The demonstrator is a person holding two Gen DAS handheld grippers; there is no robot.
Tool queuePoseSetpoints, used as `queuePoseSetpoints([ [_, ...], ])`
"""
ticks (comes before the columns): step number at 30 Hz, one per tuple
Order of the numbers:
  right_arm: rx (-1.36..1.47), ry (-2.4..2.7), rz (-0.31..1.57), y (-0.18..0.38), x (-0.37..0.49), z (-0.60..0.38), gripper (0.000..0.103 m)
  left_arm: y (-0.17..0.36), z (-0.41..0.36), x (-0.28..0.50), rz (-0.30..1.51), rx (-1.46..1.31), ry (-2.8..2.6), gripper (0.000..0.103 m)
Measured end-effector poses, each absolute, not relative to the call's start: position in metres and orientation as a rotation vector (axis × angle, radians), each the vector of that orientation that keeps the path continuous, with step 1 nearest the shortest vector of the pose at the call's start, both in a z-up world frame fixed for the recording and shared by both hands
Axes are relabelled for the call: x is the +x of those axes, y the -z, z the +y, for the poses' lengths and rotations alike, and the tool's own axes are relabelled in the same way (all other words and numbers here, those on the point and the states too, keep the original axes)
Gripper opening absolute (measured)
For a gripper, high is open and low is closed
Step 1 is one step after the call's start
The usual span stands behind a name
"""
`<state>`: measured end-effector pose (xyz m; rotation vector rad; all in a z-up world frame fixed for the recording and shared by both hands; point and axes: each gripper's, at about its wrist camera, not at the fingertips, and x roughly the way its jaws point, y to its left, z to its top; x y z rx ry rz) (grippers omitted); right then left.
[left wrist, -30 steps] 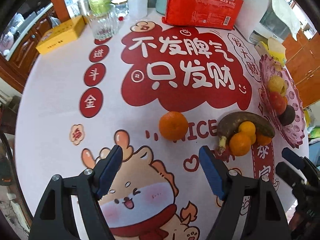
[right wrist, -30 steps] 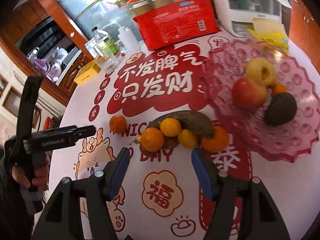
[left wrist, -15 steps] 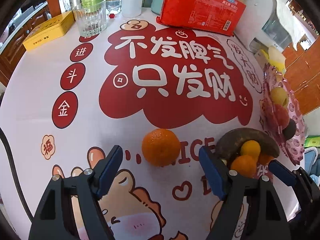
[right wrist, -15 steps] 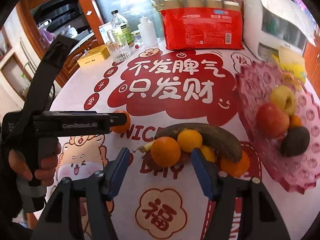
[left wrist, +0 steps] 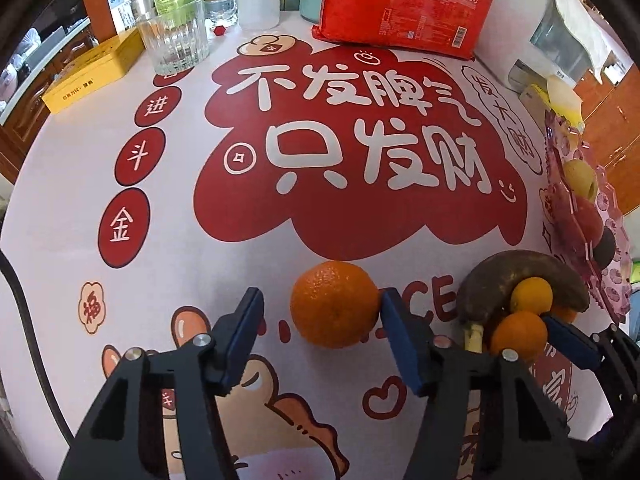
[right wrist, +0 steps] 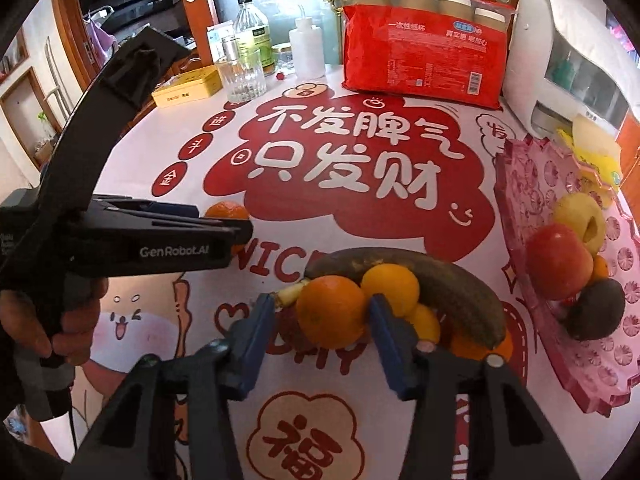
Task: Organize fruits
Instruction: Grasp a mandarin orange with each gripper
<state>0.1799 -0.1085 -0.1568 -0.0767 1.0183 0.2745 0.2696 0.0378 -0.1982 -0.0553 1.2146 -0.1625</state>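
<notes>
A lone orange [left wrist: 334,304] lies on the printed tablecloth, partly hidden in the right wrist view [right wrist: 226,211]. My left gripper [left wrist: 320,320] is open around it; the right finger touches it, the left finger stands apart. A pile of oranges and a dark overripe banana [right wrist: 440,280] lies beside a pink fruit plate [right wrist: 532,200]. My right gripper [right wrist: 322,314] is open around the nearest orange of the pile [right wrist: 332,312], the right finger at its side. The plate holds a red apple [right wrist: 558,262], a yellow apple, an avocado and a small orange.
At the table's back stand a red pack of paper cups [right wrist: 424,60], a white appliance [right wrist: 568,64], a ribbed glass [left wrist: 176,40], bottles and a yellow box [left wrist: 92,74]. The left gripper's body [right wrist: 120,236] lies left of the right gripper.
Both grippers moved forward and lower toward the fruit. The left now brackets the lone orange and the right brackets the front orange of the pile. Both jaws have narrowed a little.
</notes>
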Motion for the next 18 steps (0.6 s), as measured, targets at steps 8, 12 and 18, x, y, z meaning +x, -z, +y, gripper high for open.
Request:
queuePoseSetpoints([
  [8,-0.087,-0.293,1.014,0.158,0.182,-0.108,0.038,0.199,0.029,0.268,1.194,-0.023,0.213,0.044],
  [12,-0.090,-0.295,1.020,0.157,0.181,-0.108,0.037,0.198,0.028,0.268,1.191,-0.020,0.213,0.043],
  [18,-0.080,-0.306,1.039,0.156,0.179,-0.108,0.036,0.195,0.029,0.263,1.191,-0.017,0.209,0.043],
])
